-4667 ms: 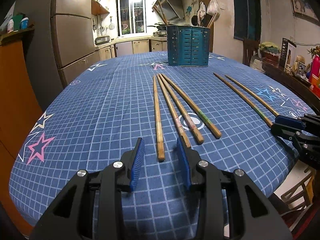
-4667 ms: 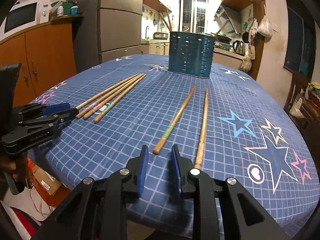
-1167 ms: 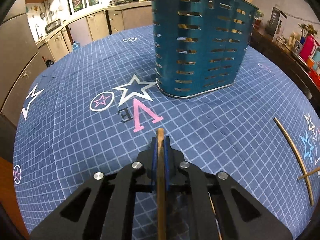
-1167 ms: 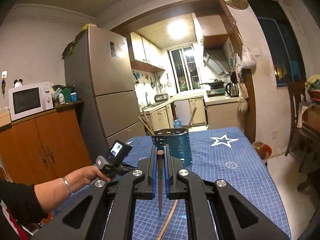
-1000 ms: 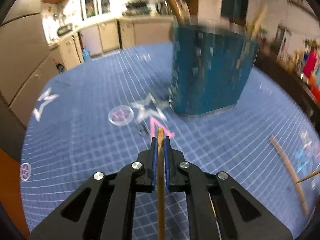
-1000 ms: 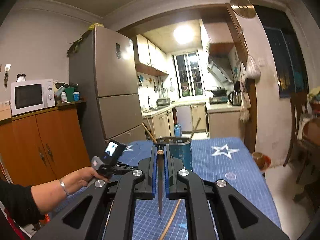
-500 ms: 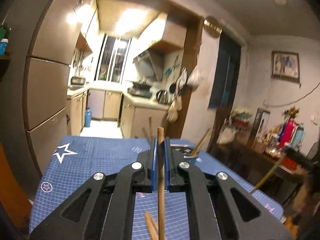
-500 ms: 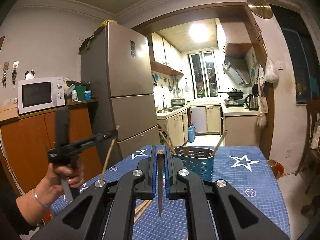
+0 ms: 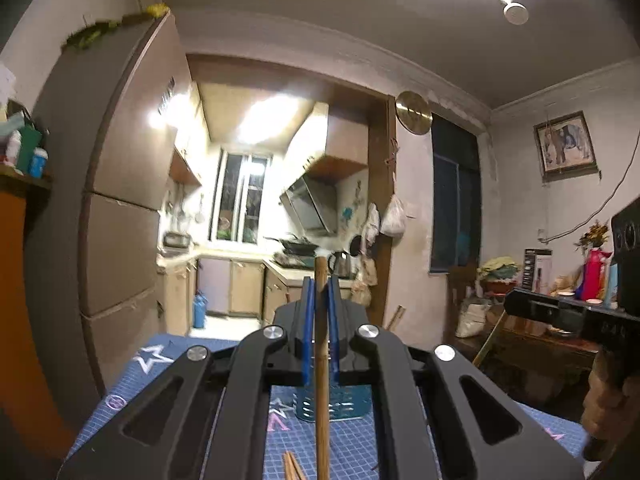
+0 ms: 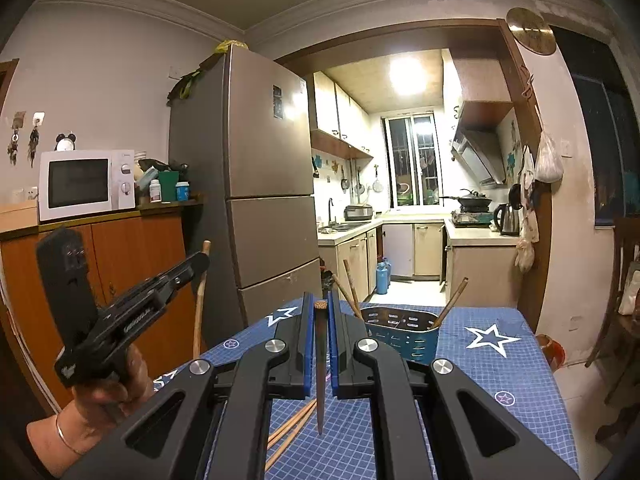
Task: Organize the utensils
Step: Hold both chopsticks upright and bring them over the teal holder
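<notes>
My left gripper [image 9: 321, 280] is shut on a wooden chopstick [image 9: 321, 380] and holds it upright, raised above the table. It also shows in the right wrist view [image 10: 196, 264] with its chopstick [image 10: 199, 304] hanging down. My right gripper [image 10: 321, 304] is shut on a dark-tipped chopstick [image 10: 320, 368], also raised. The teal slotted utensil holder [image 10: 400, 334] stands on the blue table [image 10: 500, 364] with several chopsticks in it; it shows low in the left wrist view [image 9: 346, 404]. Loose chopsticks [image 10: 292, 428] lie on the cloth below.
A fridge [image 10: 264, 200] and an orange cabinet with a microwave [image 10: 86, 184] stand to the left. The kitchen lies beyond the table. A dark side table with bottles and boxes [image 9: 560, 320] stands to the right. A chair [image 10: 624, 280] is at the far right.
Both grippers picked up a chopstick from the table and lifted. Over the last second the left gripper rose and tilted upward from near the holder; the right rose slightly.
</notes>
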The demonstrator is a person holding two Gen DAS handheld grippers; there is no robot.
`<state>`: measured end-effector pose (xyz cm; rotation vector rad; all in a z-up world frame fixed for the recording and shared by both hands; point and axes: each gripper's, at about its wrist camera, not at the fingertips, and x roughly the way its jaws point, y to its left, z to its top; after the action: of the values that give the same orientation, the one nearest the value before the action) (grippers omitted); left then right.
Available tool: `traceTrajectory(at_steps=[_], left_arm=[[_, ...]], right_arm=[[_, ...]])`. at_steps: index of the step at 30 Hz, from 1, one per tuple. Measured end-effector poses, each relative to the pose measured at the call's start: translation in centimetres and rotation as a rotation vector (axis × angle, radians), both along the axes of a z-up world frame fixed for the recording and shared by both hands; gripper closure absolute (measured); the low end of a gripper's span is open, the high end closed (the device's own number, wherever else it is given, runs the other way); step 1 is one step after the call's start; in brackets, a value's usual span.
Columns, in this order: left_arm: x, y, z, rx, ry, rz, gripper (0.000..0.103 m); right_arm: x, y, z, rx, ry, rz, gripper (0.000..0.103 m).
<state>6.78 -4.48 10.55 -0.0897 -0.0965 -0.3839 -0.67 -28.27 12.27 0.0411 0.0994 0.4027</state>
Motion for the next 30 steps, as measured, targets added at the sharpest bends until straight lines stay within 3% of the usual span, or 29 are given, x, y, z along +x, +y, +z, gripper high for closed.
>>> traceTrajectory(at_steps=[15,30], left_arm=[[0.0,-3.4,-1.3,0.097,0.023,0.124,0.098],[1.1,-3.5,-2.0,0.152,0.072,0.183,0.098]], right_arm=[[-0.8,0.0,0.0,-0.01,-0.008,-0.036,0.095],[-1.3,0.2,0.1,-0.023,-0.015,-0.046,0.095]])
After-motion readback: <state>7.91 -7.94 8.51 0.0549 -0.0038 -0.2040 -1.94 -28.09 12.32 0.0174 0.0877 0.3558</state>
